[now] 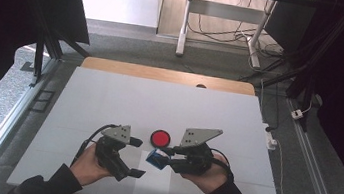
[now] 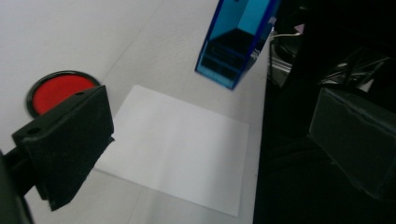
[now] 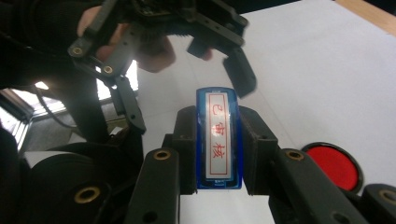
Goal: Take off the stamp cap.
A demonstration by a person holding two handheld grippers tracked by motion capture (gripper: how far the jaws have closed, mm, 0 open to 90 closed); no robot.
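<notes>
You can read three red Chinese signs, 已审核, in a red frame on the white label of the blue stamp (image 3: 218,137).

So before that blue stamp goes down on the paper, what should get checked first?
1. Blue stamp clamped in the right hand-held gripper: ok.
2. White paper sheet flat and bare: ok.
3. Stamp above the sheet: ok, at its upper edge.
4. Left hand-held gripper off the sheet: not ok, open over its left edge.
5. Red ink pad uncovered: ok.
6. Stamp face inked: cannot tell.
</notes>
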